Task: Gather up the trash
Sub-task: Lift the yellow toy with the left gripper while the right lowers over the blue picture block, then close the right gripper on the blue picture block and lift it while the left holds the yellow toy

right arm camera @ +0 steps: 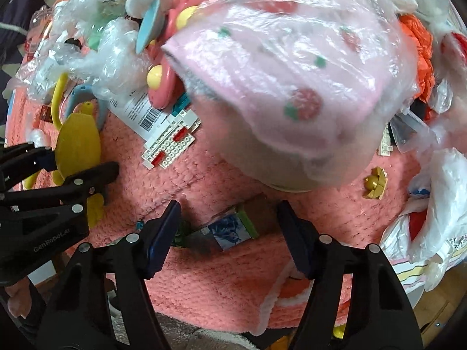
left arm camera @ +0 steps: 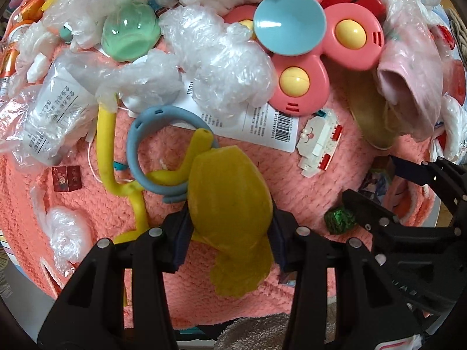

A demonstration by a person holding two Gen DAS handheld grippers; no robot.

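Note:
A soft yellow rubber toy (left arm camera: 230,204) lies on the pink fluffy mat (left arm camera: 292,180). My left gripper (left arm camera: 230,224) is shut on its bulbous body, both pads pressed against its sides; its long yellow arms trail left through a blue ring (left arm camera: 151,151). In the right wrist view the same toy (right arm camera: 77,143) shows at the left edge. My right gripper (right arm camera: 229,233) stands open just above the mat, with a small blue-printed box (right arm camera: 233,230) between its fingers, untouched. A crumpled green foil wrapper (left arm camera: 340,220) lies beside the right gripper's tip.
Crumpled clear plastic bags (left arm camera: 227,67) pile up at the back. A plastic-wrapped pink slipper (right arm camera: 292,87) looms right ahead. A pink spinner toy (left arm camera: 321,43), a green capsule (left arm camera: 131,35), a barcode tag (left arm camera: 262,125) and a white brick piece (left arm camera: 318,143) crowd the mat.

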